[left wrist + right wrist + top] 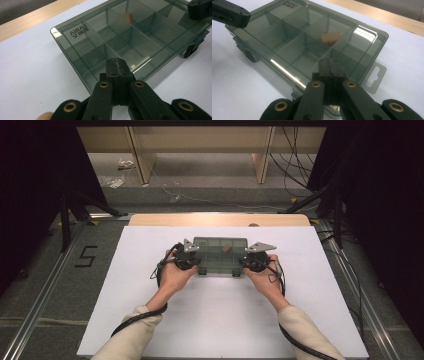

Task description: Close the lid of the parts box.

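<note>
A smoke-grey clear compartment box (220, 254) lies with its lid down on the white sheet, mid-table. One small orange-and-tan block (226, 249) sits in a far compartment, also seen through the lid (127, 17) (331, 37). My left gripper (192, 259) rests at the box's front left corner; its jaws (117, 65) are shut together over the lid, nothing between them. My right gripper (248, 260) is at the front right corner, likewise shut (329, 65) above the lid. Each gripper view shows the other gripper farther off: the right gripper (200, 8) and the left gripper (229, 15).
The box has dark latches (249, 53) on its near side and a hang tab (375, 75) at the right end. The white sheet (150, 320) covers a wooden table (220, 219). Beyond stand wooden shelving, stand legs (65, 215) and cables (295, 170).
</note>
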Available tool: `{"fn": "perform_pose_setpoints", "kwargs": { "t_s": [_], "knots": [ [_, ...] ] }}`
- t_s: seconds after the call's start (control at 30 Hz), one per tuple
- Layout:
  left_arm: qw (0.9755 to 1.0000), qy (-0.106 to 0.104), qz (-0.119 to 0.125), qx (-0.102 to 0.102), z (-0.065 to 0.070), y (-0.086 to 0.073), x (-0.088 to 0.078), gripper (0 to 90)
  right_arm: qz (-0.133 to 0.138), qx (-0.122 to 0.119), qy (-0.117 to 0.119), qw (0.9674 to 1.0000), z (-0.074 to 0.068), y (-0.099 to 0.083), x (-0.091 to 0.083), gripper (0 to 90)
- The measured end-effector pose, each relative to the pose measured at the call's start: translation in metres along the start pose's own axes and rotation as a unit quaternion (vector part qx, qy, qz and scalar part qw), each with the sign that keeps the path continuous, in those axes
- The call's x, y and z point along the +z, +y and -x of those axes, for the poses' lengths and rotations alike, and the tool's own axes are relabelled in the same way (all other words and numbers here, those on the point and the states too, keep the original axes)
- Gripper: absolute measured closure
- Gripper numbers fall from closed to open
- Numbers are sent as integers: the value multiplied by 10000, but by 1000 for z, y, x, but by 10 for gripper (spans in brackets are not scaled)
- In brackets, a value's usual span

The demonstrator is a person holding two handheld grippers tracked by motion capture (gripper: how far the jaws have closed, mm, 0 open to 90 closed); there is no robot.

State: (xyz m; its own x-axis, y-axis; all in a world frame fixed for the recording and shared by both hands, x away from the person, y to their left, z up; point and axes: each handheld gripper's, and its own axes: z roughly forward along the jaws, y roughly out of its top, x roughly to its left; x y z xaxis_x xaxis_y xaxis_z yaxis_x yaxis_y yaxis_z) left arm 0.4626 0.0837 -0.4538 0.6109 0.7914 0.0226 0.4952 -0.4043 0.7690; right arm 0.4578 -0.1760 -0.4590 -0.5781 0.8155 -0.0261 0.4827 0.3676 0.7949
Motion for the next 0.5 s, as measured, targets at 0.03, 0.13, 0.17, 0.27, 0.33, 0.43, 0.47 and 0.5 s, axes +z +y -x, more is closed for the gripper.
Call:
{"fn": "perform_pose_setpoints", "kwargs": {
  "t_s": [0.03, 0.13, 0.17, 0.27, 0.33, 0.43, 0.47, 0.5],
  "knots": [
    [10000, 15, 12, 15, 0, 0, 0, 898, 3, -37, -32, 10000, -1, 0, 0, 900],
    [10000, 32, 27, 43, 1, -1, 0, 898, 3, -62, -29, 10000, -1, 0, 0, 900],
    [10000, 30, 28, 39, 1, -1, 0, 898, 10, -15, -12, 10000, 0, 0, 0, 900],
    [10000, 5, 44, 1, 1, -1, 0, 897, 31, 11, 3, 10000, 0, -1, 0, 900],
    [10000, 8, 53, -2, 1, -2, 0, 896, 44, 54, 2, 10000, 0, -1, 0, 900],
    [9999, 40, 59, 72, 1, -2, 0, 895, 64, 64, -6, 10000, 0, -1, 0, 900],
    [9999, 48, 62, 79, 2, -2, 0, 895, 74, 82, -4, 9999, 0, -2, -1, 900],
    [9999, 54, 67, 89, 2, -2, 0, 895, 79, 71, -9, 9999, 0, -2, -1, 900]
  ]
}}
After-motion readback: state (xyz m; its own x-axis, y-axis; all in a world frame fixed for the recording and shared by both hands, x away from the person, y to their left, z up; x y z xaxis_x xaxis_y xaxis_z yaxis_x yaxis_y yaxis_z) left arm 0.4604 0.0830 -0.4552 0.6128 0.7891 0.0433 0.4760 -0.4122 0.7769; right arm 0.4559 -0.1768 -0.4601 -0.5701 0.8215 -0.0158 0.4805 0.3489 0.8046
